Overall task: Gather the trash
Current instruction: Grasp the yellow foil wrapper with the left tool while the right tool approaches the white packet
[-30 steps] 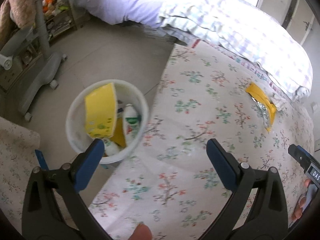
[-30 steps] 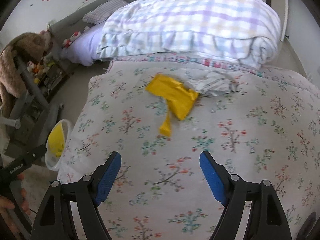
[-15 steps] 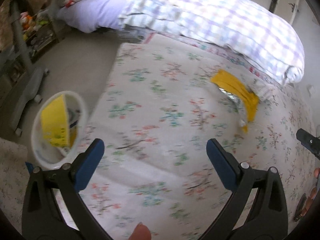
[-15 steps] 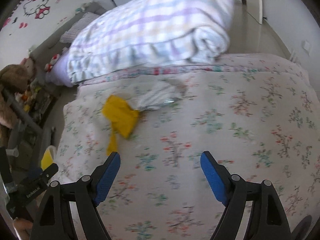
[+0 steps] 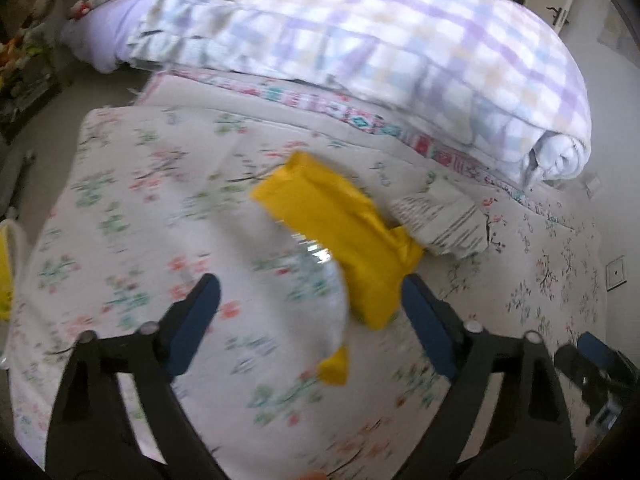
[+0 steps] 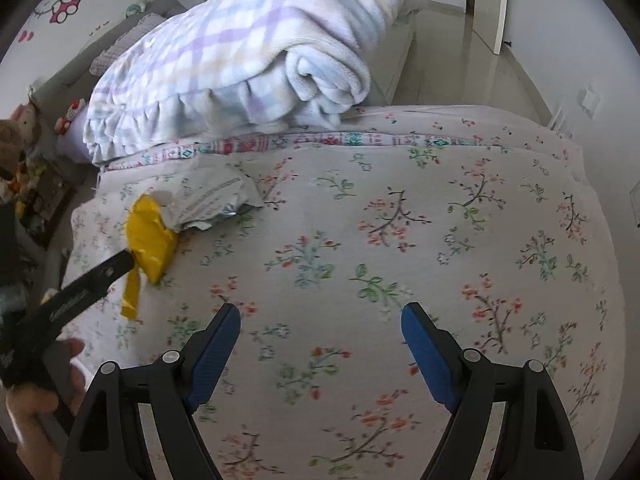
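A yellow wrapper (image 5: 340, 232) lies on the floral bedspread (image 5: 120, 220), with a crumpled white-and-silver wrapper (image 5: 440, 220) touching its far end. My left gripper (image 5: 310, 300) hovers just above the yellow wrapper's near end. Its jaws are closing; the clear, shiny tail and a yellow scrap (image 5: 336, 364) lie between them, and the pads are not pressing. In the right wrist view both wrappers sit far left, yellow wrapper (image 6: 150, 236) and white wrapper (image 6: 212, 200), with a left gripper finger (image 6: 100, 276) at the yellow one. My right gripper (image 6: 320, 320) is open over bare bedspread.
A rolled checked blanket (image 6: 240, 60) lies across the bed behind the wrappers. The bed's edge drops to the floor on the left, where a white bin's rim (image 5: 16, 232) peeks in. Plush toys (image 6: 20, 132) sit at far left. A hand (image 6: 36, 400) holds the left gripper.
The left gripper swung from above the bin across the bed to the yellow wrapper, and its jaws narrowed. The right gripper drifted right, so the wrappers moved to its view's left.
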### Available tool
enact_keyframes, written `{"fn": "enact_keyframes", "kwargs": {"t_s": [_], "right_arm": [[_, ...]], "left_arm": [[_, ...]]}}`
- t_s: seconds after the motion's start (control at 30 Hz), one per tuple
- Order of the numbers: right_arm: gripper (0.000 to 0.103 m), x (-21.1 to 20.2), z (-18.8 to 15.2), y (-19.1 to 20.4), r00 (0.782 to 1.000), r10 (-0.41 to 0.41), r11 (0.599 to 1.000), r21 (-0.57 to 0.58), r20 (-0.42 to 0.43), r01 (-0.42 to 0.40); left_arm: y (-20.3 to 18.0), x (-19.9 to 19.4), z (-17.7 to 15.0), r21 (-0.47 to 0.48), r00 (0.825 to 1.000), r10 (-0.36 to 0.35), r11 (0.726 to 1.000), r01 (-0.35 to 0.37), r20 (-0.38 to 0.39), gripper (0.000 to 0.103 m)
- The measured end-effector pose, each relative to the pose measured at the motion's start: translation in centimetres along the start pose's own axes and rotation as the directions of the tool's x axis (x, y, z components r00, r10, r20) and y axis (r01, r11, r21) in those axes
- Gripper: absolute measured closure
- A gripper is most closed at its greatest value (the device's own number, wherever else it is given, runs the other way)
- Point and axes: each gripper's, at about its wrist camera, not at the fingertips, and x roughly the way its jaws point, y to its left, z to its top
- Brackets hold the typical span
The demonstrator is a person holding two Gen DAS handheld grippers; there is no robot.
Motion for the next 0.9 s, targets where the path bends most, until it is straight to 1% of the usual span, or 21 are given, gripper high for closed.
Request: {"fn": "enact_keyframes", "kwargs": {"t_s": [0.07, 0.1, 0.17, 0.2, 0.23, 0.27, 0.3, 0.33, 0.43, 0.53, 0.73, 0.8, 0.9], "right_arm": [[0.019, 0.2, 0.0, -0.5, 1.0, 0.002, 1.0, 0.006, -0.005, -0.002], [0.019, 0.3, 0.1, -0.6, 1.0, 0.004, 1.0, 0.012, -0.007, -0.004], [0.019, 0.5, 0.1, -1.0, 1.0, 0.006, 1.0, 0.025, -0.011, -0.006], [0.019, 0.6, 0.1, -1.1, 1.0, 0.006, 1.0, 0.031, -0.013, -0.005], [0.019, 0.7, 0.1, -1.2, 1.0, 0.006, 0.999, 0.036, -0.015, -0.005], [0.019, 0.8, 0.1, -1.2, 1.0, 0.008, 0.999, 0.04, -0.019, -0.007], [0.019, 1.0, 0.1, -1.1, 1.0, 0.01, 0.999, 0.043, -0.021, -0.009], [0.019, 1.1, 0.1, -1.1, 1.0, 0.012, 0.999, 0.047, -0.024, -0.011], [0.019, 1.3, 0.2, -0.6, 0.999, 0.023, 0.998, 0.064, -0.023, -0.022], [0.019, 1.6, 0.6, 0.0, 0.998, 0.052, 0.994, 0.099, -0.021, -0.049], [0.019, 3.0, 1.6, 2.3, 0.992, 0.126, 0.975, 0.184, -0.009, -0.122], [0.019, 3.5, 2.4, 3.3, 0.99, 0.141, 0.973, 0.184, 0.0, -0.139], [0.019, 4.2, 3.8, 5.6, 0.988, 0.151, 0.979, 0.136, 0.024, -0.153]], "left_arm": [[-0.5, 0.9, 0.2, -0.004, 1.0, -0.014, 1.0, 0.014, -0.016, 0.035], [-0.7, 1.3, 0.2, -0.009, 0.999, -0.026, 1.0, 0.026, -0.022, 0.038], [-0.7, 1.8, 0.2, -0.015, 0.998, -0.057, 0.998, 0.057, -0.024, 0.052], [-0.7, 1.7, 0.1, -0.012, 0.998, -0.064, 0.998, 0.063, -0.012, 0.056], [-0.7, 1.7, 0.1, -0.004, 0.997, -0.075, 0.997, 0.075, -0.007, 0.074], [-0.6, 1.8, 0.1, 0.002, 0.997, -0.077, 0.997, 0.077, -0.012, 0.081], [-0.6, 1.7, 0.1, 0.009, 0.997, -0.077, 0.997, 0.077, -0.009, 0.085], [-0.5, 1.8, 0.1, 0.015, 0.997, -0.078, 0.997, 0.078, -0.015, 0.1], [0.2, 1.2, -0.1, 0.035, 0.996, -0.083, 0.996, 0.085, -0.035, 0.101], [1.3, 0.1, -0.2, 0.036, 0.995, -0.088, 0.995, 0.09, -0.041, 0.102], [4.3, -3.4, -0.3, 0.063, 0.998, -0.068, 0.996, 0.069, -0.016, 0.102], [5.4, -4.4, -0.8, 0.068, 0.998, -0.061, 0.996, 0.062, -0.005, 0.102], [6.6, -5.2, -1.5, 0.096, 1.0, -0.025, 0.995, 0.025, -0.001, 0.102]]}}
